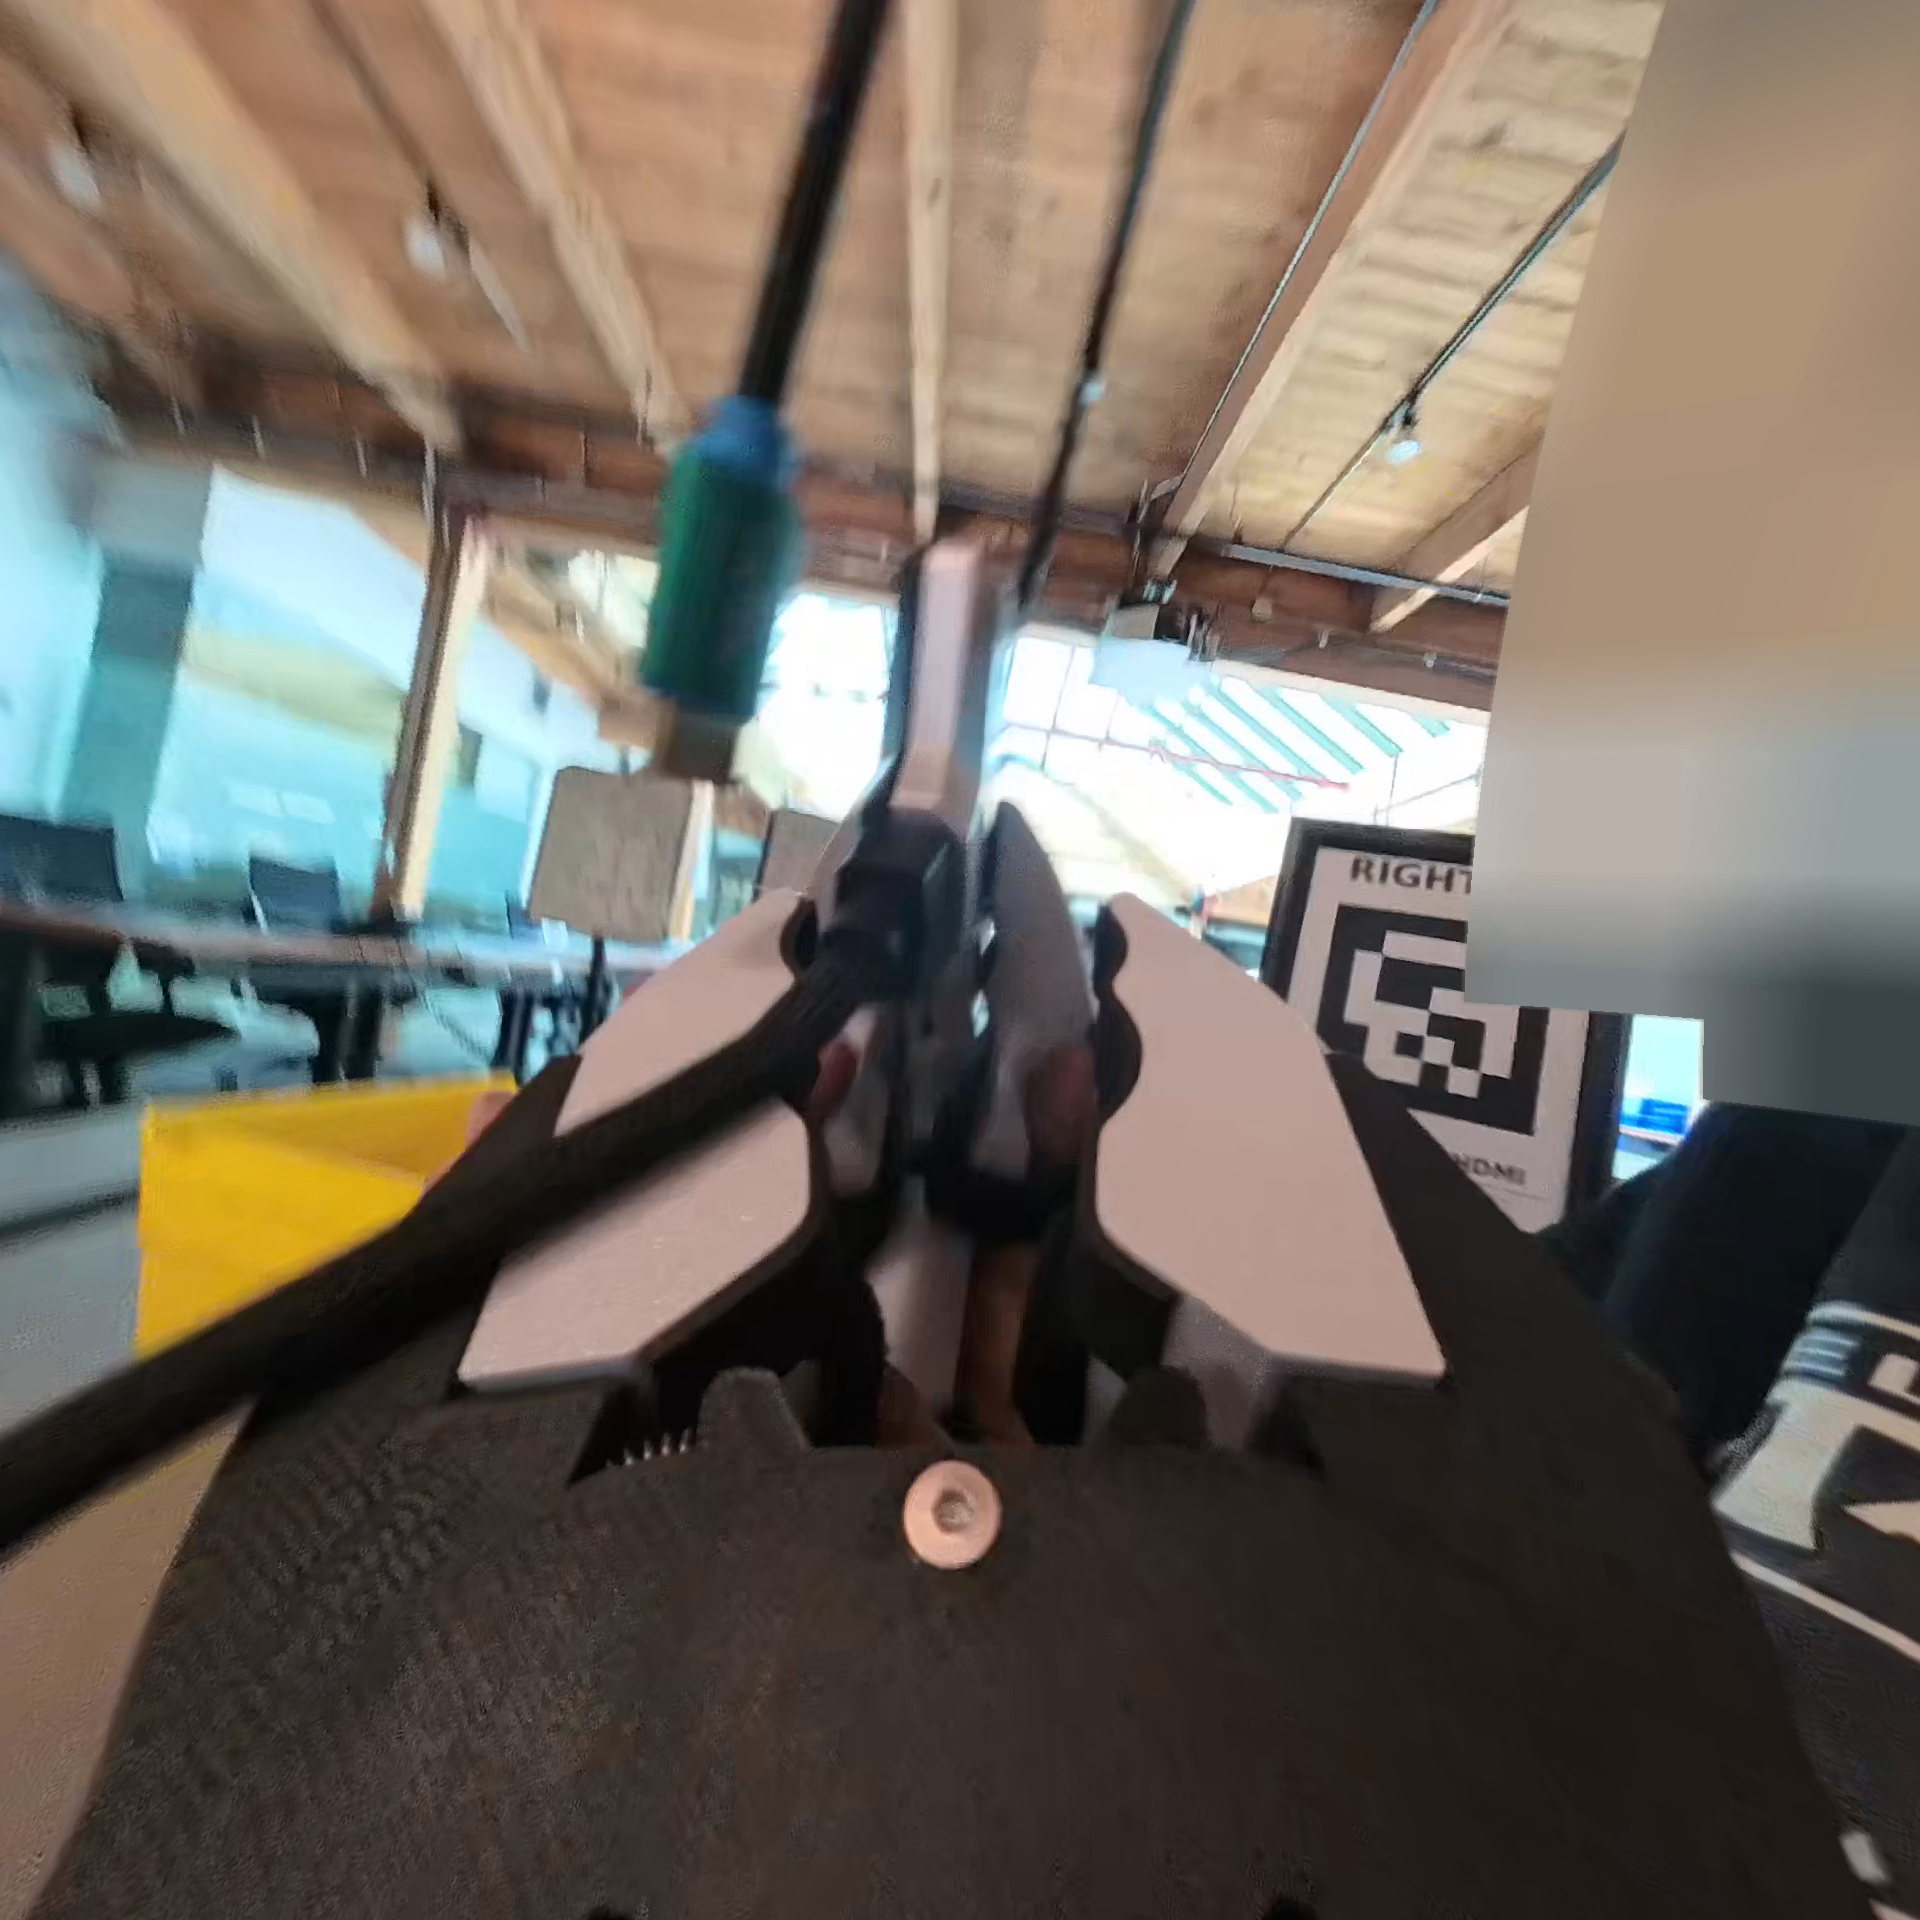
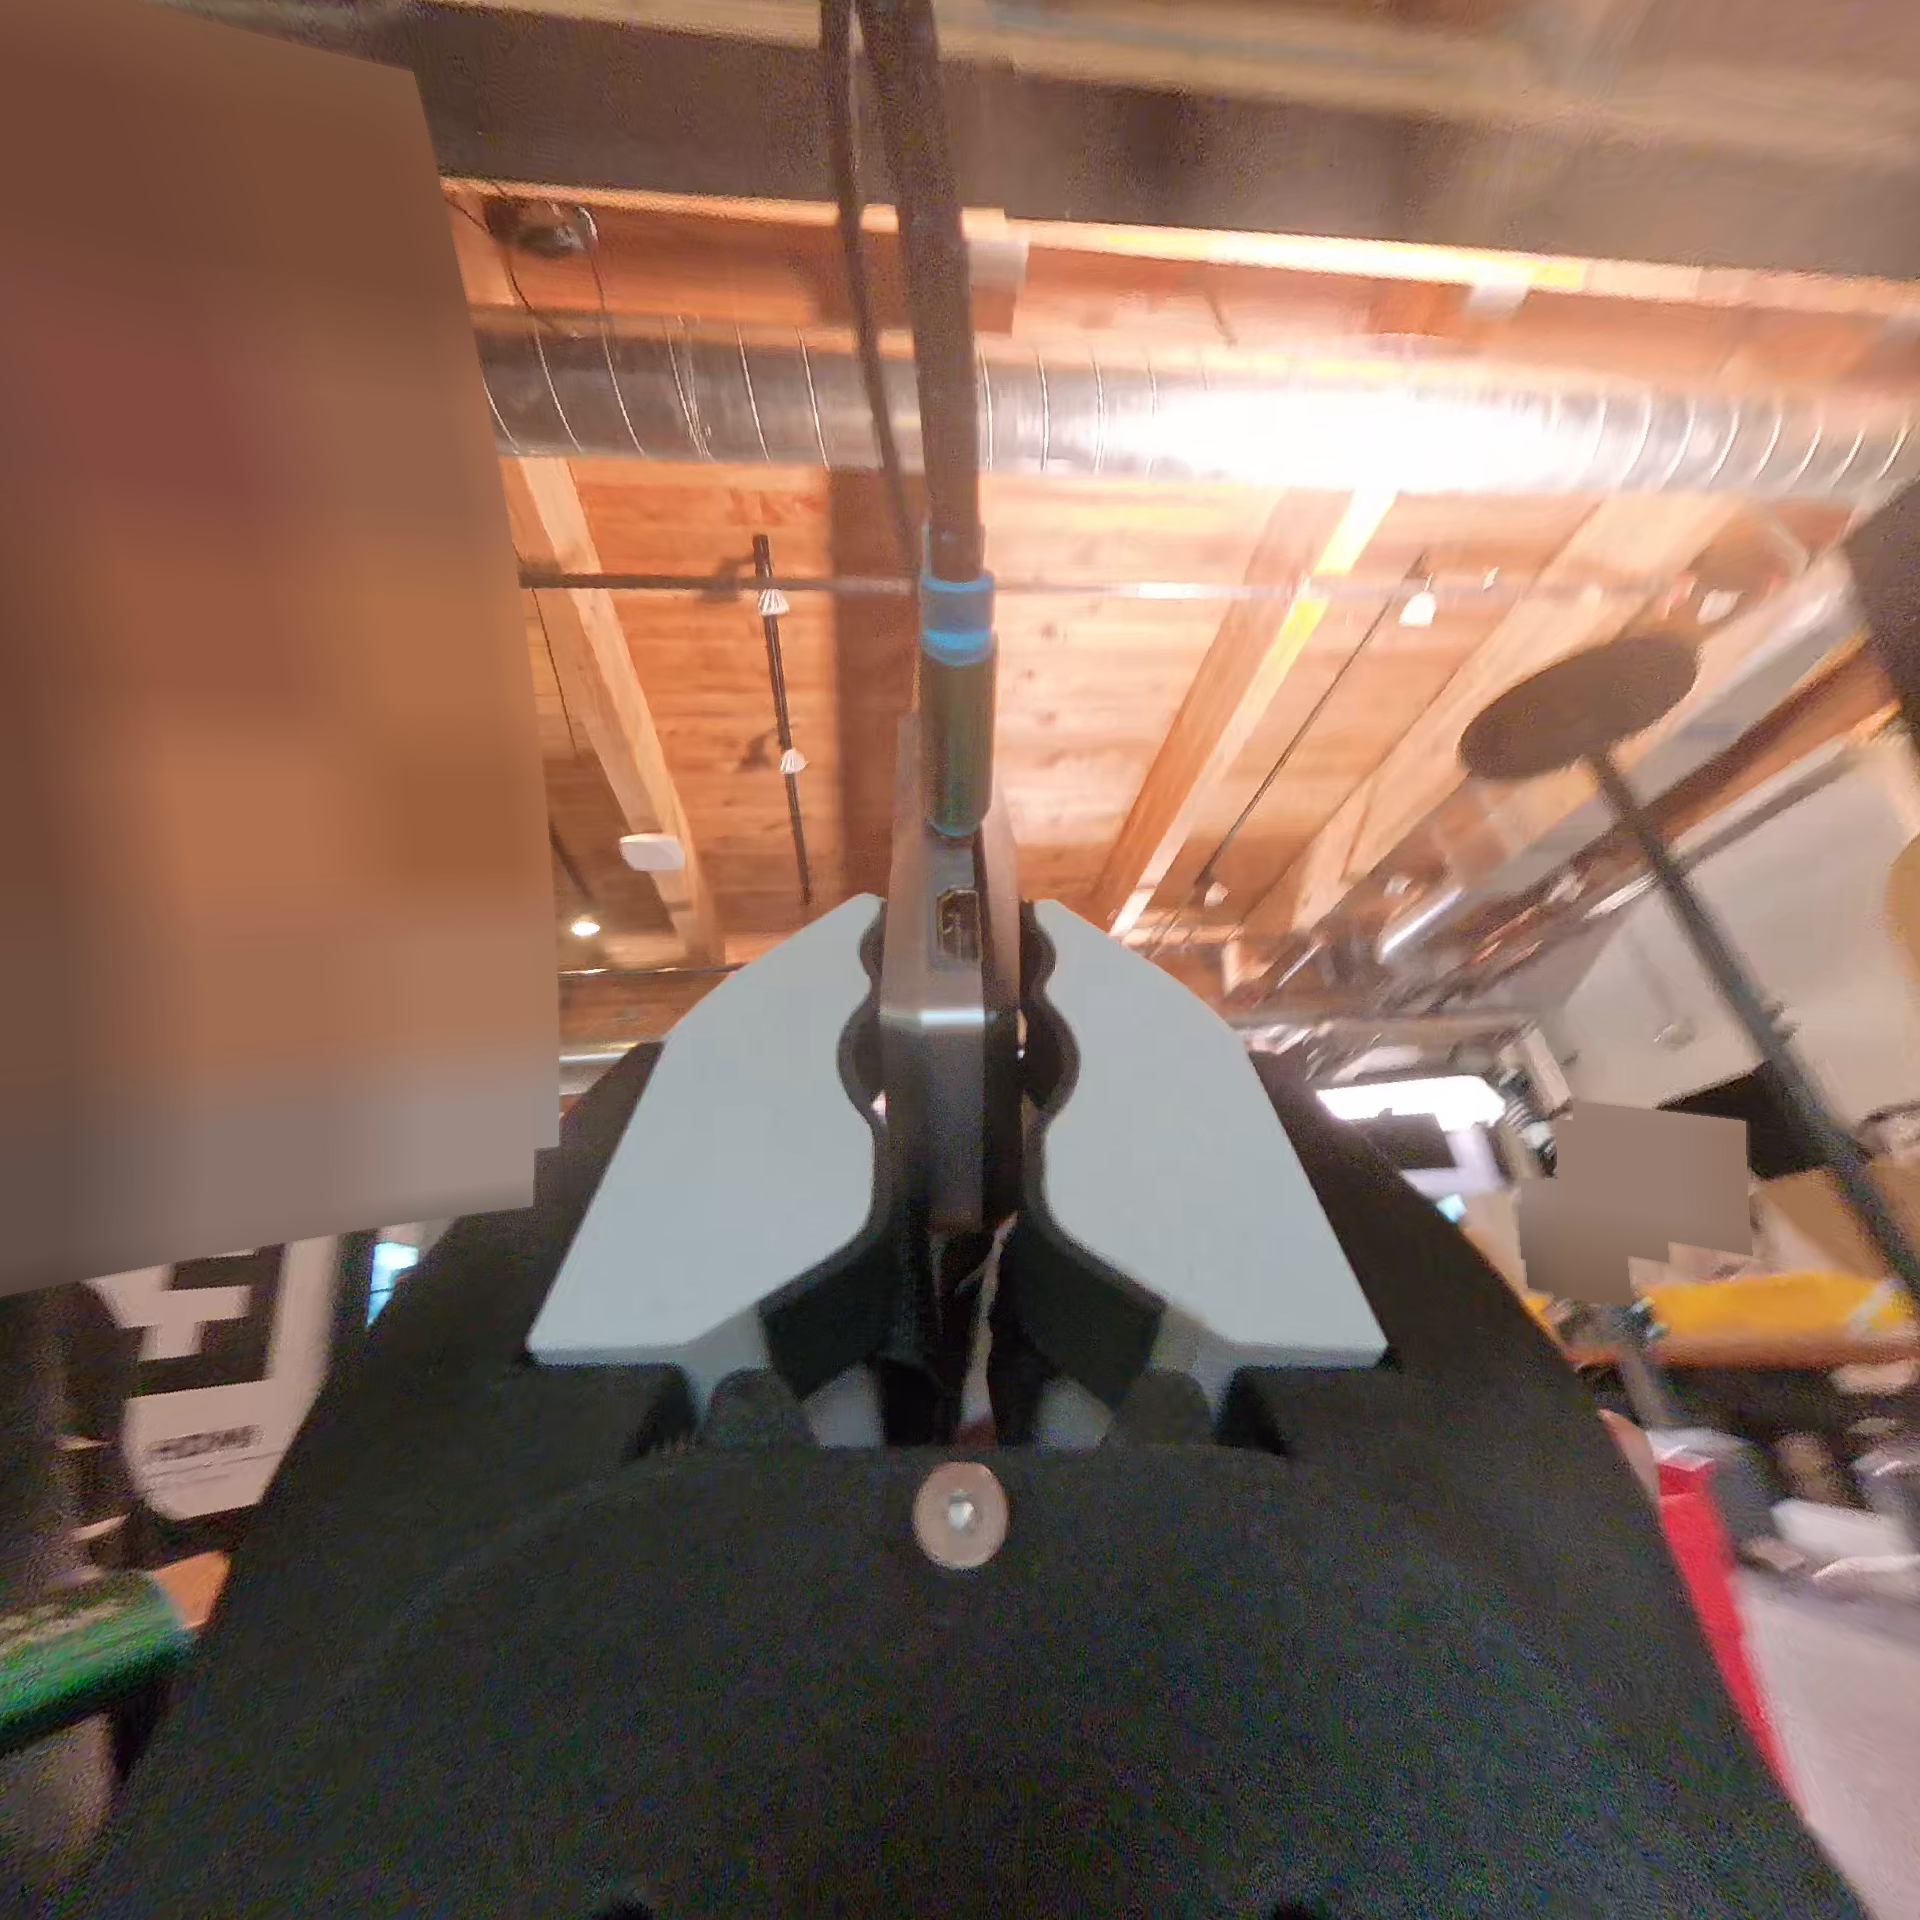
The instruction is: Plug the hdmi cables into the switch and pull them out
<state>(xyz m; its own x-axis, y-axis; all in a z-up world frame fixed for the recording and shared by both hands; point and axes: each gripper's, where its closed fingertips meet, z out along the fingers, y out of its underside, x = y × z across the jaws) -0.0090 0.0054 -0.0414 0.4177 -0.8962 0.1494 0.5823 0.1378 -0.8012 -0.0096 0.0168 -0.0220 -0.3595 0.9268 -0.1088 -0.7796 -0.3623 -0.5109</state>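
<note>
The right gripper point(image 2: 951, 1039) is clamped on one thin grey metal HDMI switch point(image 2: 940, 1049), held edge-on. One green-and-blue HDMI plug point(image 2: 958, 717) sits in its far end, beside one bare port point(image 2: 954, 928). The left gripper point(image 1: 930, 935) pinches one black cable connector point(image 1: 894, 883). Two plugs show in all.

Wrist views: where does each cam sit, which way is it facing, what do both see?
Left wrist view: sits behind the left tongs, angled up at the wood ceiling; tongs shut on a black HDMI plug, a fingertip behind.
Right wrist view: sits behind the right tongs, angled up at ceiling and duct; tongs shut on the grey switch.
Shared: the switch, the green-and-blue plug, and the ceiling.
</note>
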